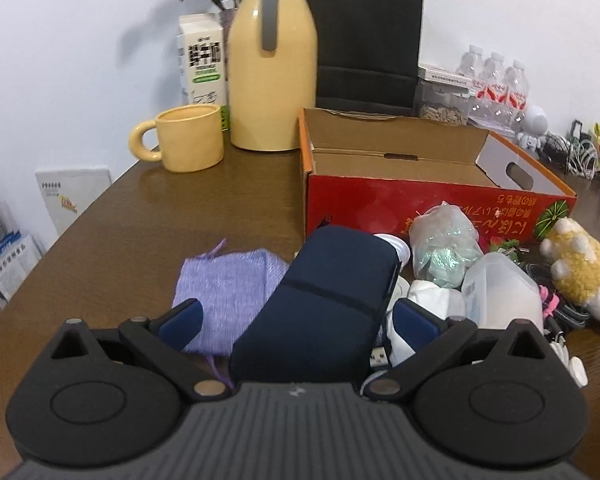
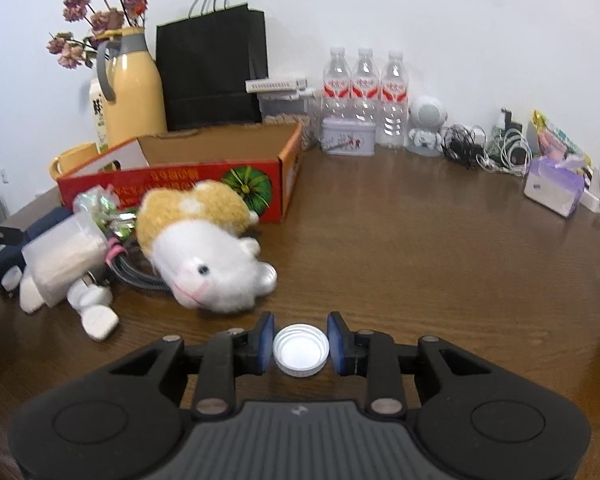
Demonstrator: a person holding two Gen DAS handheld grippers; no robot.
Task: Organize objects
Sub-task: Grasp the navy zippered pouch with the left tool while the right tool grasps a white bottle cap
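Note:
In the left wrist view my left gripper stands open around a navy blue pouch lying on the brown table; its blue pads are clear of the pouch's sides. A lilac knitted cloth lies partly under the pouch. Behind them sits an open red cardboard box. In the right wrist view my right gripper is shut on a white bottle cap, low over the table. A white and yellow plush toy lies just ahead of it on the left.
A pile beside the box holds a clear plastic container, a crinkled green bag, cables and white bits. At the back stand a yellow mug, a yellow jug, a black paper bag, water bottles and tangled cables.

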